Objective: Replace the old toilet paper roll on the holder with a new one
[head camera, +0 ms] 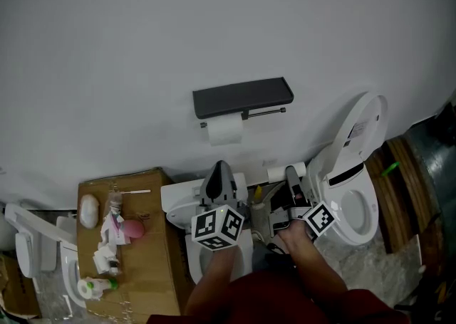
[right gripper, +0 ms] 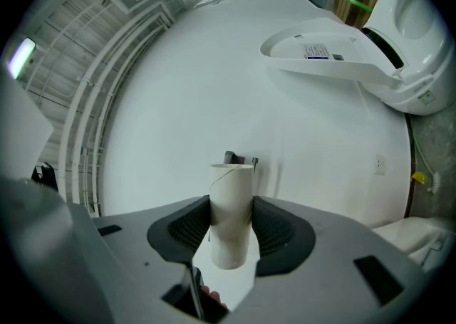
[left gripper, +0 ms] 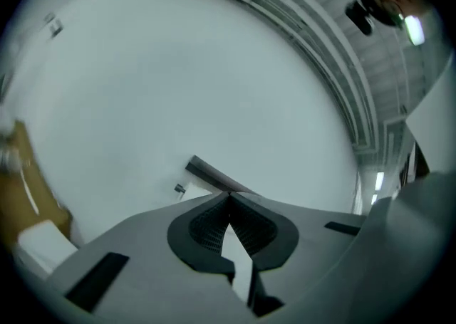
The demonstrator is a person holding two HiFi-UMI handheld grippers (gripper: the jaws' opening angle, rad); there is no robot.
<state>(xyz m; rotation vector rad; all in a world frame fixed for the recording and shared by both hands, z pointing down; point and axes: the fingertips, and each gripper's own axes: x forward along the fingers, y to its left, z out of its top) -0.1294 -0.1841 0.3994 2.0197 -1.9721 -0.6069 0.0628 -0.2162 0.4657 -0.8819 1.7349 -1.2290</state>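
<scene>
**Tools.** The right tool point(right gripper: 231, 205) is clamped across a bare cardboard core point(head camera: 278, 171), which it holds low and short of the wall. The left tool point(left gripper: 229, 205) has its jaws pressed together with nothing in them.

**Task item.** A paper roll point(head camera: 226, 130) hangs on the bar under the black holder point(head camera: 242, 97). I judge this to be the fresh roll and the core to be the spent item, not yet put down.

**Hazards.**
- The core is thin card gripped at its middle. Too hard a squeeze would flatten it, and too light a grip would let it slip out.
- The toilet point(head camera: 333, 187) stands just to the right with its lid raised and bowl open, so a dropped core could land in it.
- The holder bar looks open at one end, so a knock from either tool could slide the roll off. Whether the roll is properly seated cannot be confirmed from here.

**Surroundings.**
- The wall point(head camera: 214, 23) is plain white and the floor point(head camera: 370, 269) is mottled stone.
- A cardboard box point(head camera: 149, 265) on the left carries small toiletries.
- A second white ceramic fixture point(head camera: 178, 198) sits beneath the left tool.
</scene>
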